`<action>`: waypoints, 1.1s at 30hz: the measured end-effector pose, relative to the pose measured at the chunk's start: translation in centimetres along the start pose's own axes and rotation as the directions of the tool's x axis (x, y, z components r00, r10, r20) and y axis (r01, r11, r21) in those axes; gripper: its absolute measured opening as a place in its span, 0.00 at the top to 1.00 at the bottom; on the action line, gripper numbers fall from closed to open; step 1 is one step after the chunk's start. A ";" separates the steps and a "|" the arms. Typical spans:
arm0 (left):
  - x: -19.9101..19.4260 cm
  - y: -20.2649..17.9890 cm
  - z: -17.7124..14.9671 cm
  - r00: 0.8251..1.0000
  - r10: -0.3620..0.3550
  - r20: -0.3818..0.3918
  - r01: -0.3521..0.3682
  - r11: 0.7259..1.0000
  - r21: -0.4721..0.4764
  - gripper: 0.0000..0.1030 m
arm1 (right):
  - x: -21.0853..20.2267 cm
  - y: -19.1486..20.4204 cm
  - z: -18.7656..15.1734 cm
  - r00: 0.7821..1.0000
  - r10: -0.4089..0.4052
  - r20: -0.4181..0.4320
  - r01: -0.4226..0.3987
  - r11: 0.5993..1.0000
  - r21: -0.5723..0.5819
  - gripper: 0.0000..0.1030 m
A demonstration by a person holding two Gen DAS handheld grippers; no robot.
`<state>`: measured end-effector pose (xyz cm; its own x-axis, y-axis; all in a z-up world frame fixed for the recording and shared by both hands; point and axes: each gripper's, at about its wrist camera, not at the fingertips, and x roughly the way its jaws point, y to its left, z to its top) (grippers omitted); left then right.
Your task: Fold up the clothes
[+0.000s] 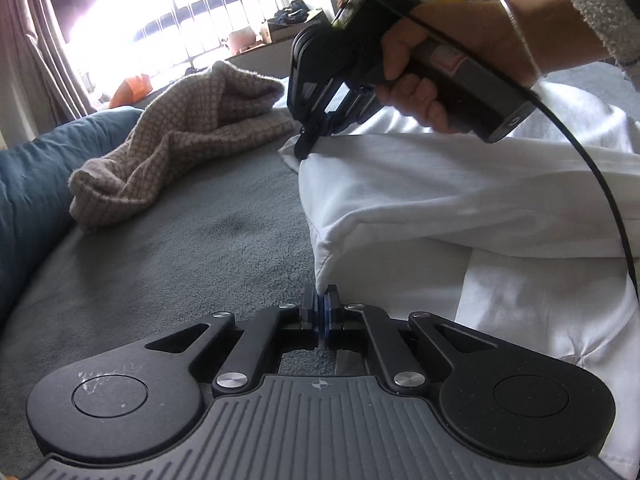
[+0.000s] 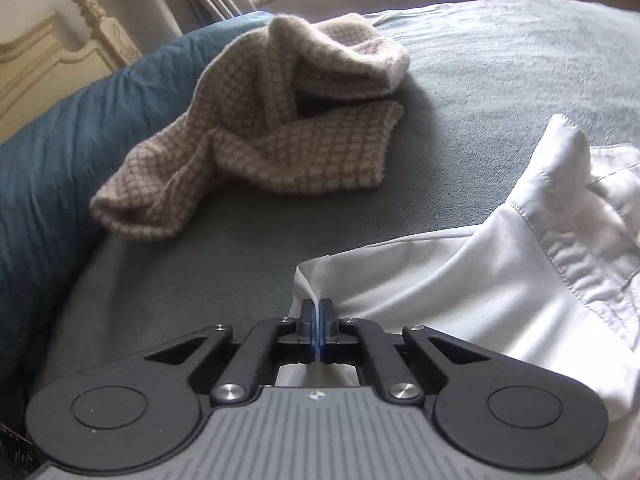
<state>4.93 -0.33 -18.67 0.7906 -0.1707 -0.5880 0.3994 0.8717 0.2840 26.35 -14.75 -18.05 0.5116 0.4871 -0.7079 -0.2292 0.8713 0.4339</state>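
Two grippers, the left gripper (image 1: 320, 300) and right gripper (image 2: 317, 312), have their jaws clamped on the white shirt's (image 1: 440, 192) edge. It looks soft, light and floppy, so its edges seem best to hold.

A bright window (image 1: 168, 12) with bars gives strong daylight, and beige curtains (image 1: 28, 40) hang beside it. A grey blanket (image 1: 192, 264) covers the bed, with a cream carved headboard (image 2: 52, 60) at its far edge.
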 end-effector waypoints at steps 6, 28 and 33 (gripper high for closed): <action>-0.2 0.3 -0.1 1.000 -0.003 0.001 0.003 1.000 -0.010 0.95 | -0.8 -1.7 0.5 0.999 0.033 0.022 -0.035 0.993 0.108 0.70; 1.2 1.3 2.8 0.977 -0.213 0.000 0.211 0.969 -0.130 0.78 | -22.1 -4.0 -12.8 0.995 -0.088 -0.041 0.088 0.996 0.003 0.78; 1.4 1.5 1.7 0.977 -0.213 -0.007 0.211 0.970 -0.124 0.77 | -21.7 -6.7 -18.4 0.967 -0.226 -0.119 0.230 0.973 0.014 0.82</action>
<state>7.39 -0.04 -17.79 0.6843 -0.3494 -0.6401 0.4960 0.8665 0.0573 1.53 -30.05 -15.87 0.4483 0.2807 -0.8487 -0.0936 0.9589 0.2677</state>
